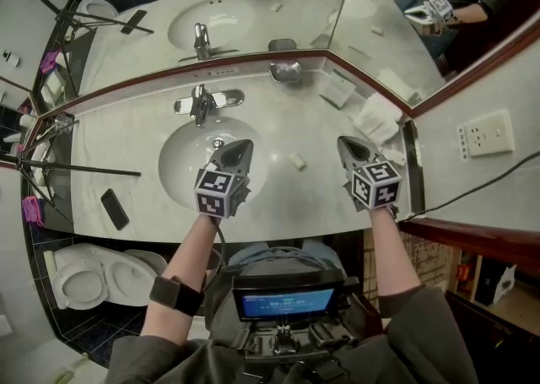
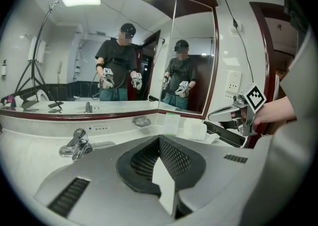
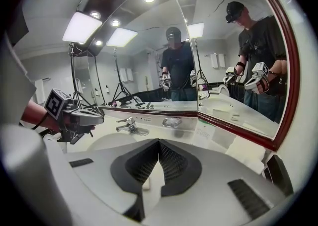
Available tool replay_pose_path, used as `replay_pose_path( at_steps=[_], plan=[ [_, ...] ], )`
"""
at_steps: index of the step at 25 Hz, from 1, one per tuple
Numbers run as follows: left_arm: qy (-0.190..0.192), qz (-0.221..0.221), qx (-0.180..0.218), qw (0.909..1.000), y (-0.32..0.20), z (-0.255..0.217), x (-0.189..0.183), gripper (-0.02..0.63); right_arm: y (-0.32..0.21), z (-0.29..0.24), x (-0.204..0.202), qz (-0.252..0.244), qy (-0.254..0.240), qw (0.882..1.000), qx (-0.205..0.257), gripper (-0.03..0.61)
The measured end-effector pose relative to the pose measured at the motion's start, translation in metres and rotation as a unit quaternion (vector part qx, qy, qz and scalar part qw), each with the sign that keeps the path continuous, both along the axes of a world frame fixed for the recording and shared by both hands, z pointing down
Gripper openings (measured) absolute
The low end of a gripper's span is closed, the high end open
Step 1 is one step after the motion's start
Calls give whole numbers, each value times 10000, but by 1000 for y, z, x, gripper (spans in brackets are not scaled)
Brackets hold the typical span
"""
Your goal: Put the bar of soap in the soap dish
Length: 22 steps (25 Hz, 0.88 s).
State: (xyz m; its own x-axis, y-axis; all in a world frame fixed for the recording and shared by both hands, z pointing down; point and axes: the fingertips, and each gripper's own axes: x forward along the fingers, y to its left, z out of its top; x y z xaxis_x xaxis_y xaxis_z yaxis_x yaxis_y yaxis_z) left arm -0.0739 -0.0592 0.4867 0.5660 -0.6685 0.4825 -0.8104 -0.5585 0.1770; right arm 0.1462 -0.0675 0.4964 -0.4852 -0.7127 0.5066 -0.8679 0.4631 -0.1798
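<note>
Head view: the right gripper (image 1: 353, 148) hangs with its jaws pressed together and empty, and so does the left gripper (image 1: 236, 152). To do this step well, the right jaws probably need to spread, straddle the slick bar's narrow sides and squeeze gently. The bar of soap (image 1: 297, 160), small, pale and rounded, lies on the glossy counter (image 1: 143, 154) between them. The soap dish (image 1: 285, 71), shallow and shiny grey, sits by the mirror.

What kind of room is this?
A bathroom, possibly a hotel's: a sink with a chrome faucet set in a pale counter, a toilet beside it, and wall mirrors meeting at a corner above.
</note>
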Motion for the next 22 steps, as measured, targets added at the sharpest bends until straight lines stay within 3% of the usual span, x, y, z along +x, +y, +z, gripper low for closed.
replay_pose_path(
  at_steps=[2,4,7,11,16,22],
  plan=[
    [-99,51,-51,9999,1,5,1,6,-1,0,-2,-22,-8,10000,-1,18],
    [-215,211,-116,9995,5,13,8,71,-2,-1,-3,-46,-19,10000,-6,18],
    [-311,521,-328,9976,12,28,25,220,-2,1,-3,-75,-18,10000,-47,18],
    [-466,960,-675,9920,22,57,53,319,5,13,1,-70,-13,9999,-156,18],
    [-753,1491,-975,9811,37,98,88,387,16,32,9,-81,22,9994,-328,18],
    [-1087,1679,-1222,9721,38,144,114,417,26,47,23,43,9,9991,-434,18]
  ],
)
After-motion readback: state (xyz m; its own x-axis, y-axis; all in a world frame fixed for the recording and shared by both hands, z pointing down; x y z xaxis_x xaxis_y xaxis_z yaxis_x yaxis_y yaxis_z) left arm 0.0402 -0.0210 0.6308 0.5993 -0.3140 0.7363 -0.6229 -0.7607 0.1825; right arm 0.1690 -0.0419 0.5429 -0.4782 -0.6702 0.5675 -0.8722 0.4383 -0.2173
